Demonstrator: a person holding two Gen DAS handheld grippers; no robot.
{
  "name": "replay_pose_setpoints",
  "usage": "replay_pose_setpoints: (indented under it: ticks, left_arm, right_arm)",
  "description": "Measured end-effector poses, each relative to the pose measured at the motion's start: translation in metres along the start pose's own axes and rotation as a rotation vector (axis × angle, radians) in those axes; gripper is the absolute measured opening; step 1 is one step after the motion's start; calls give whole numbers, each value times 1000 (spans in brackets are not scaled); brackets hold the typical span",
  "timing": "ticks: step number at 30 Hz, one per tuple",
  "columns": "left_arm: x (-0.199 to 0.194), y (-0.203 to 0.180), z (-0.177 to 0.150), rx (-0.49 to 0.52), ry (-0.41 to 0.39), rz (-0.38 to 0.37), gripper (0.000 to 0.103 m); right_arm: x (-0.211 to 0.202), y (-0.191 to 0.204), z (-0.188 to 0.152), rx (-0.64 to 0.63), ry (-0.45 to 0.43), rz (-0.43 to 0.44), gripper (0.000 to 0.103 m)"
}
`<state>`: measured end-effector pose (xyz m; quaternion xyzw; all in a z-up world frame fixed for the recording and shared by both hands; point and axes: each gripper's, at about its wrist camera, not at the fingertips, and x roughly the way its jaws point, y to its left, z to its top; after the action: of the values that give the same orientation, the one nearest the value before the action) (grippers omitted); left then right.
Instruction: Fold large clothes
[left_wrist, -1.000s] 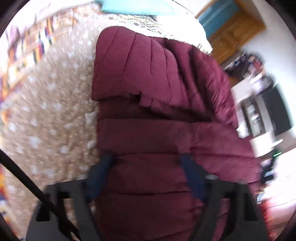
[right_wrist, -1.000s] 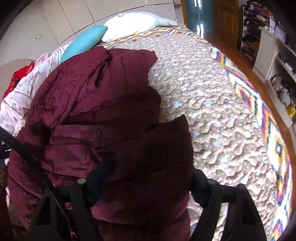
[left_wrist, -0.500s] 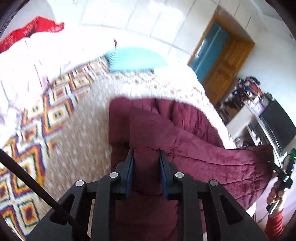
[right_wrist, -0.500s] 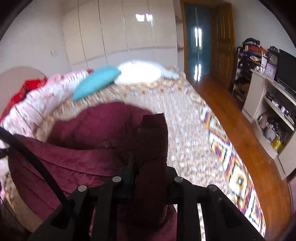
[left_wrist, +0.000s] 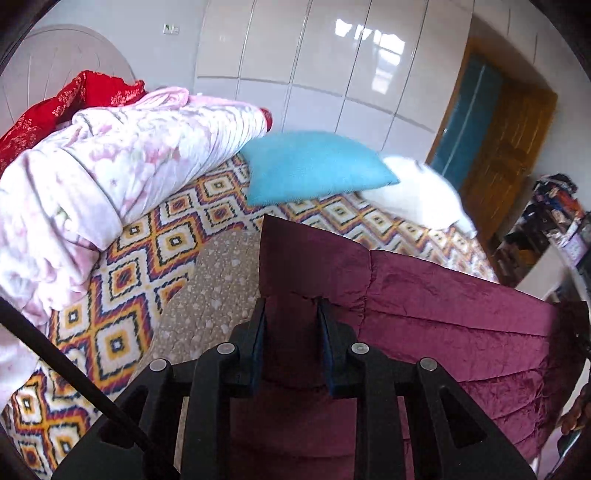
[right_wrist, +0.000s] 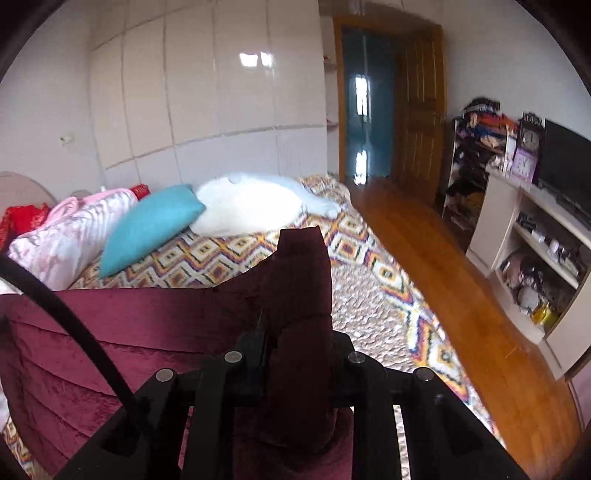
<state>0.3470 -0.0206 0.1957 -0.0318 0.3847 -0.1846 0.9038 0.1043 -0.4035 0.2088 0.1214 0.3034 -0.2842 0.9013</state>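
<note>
A large maroon quilted jacket (left_wrist: 443, 314) hangs stretched between my two grippers, lifted above the bed (left_wrist: 207, 295). My left gripper (left_wrist: 290, 310) is shut on one corner of it, which sticks up past the fingers. My right gripper (right_wrist: 295, 332) is shut on the other corner of the jacket (right_wrist: 110, 332), where bunched fabric stands up between the fingers. The jacket's top edge runs taut from one gripper to the other, and its lower part is out of view.
The bed has a patterned cover, a teal pillow (left_wrist: 314, 166), a white pillow (right_wrist: 251, 203), a pink quilt (left_wrist: 92, 166) and a red cloth (left_wrist: 66, 107) at its head. A wooden floor (right_wrist: 461, 295), shelves with a TV (right_wrist: 565, 162) and a door (right_wrist: 421, 110) are to the right.
Both grippers have closed on the jacket's corners and raised it off the bed. The views have tilted up from the bed towards the wardrobe wall.
</note>
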Motion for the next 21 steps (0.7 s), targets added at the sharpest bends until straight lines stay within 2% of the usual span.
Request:
replay_pose_setpoints:
  ticks: [4,7,9,14,16,18,21]
  left_arm:
    - [75,3,-13,5,67,62,25]
    - [106,11,-24,-14,84,68,30]
    - [123,15,-29,-24,92,67,33]
    - [160,23,-37,-53,94,103,34]
    - [172,30,-39,-87,101,92,35]
    - [180,39,-40,-129,102,75,37]
    - [187,46,-43,-165,103,51,39]
  right_arm:
    - [85,0,-20,64,111,0,23]
    - [131,3,-36,86,154,-16,23]
    - [150,-1,-44,100,172,-19,24]
    - [191,-9,-59,145,211,-14,30]
    - [203,-9,-63,147,218,-18,33]
    - [212,-7,-65,149,223,-18,37]
    - [225,-8,-69,167,238,-16,50]
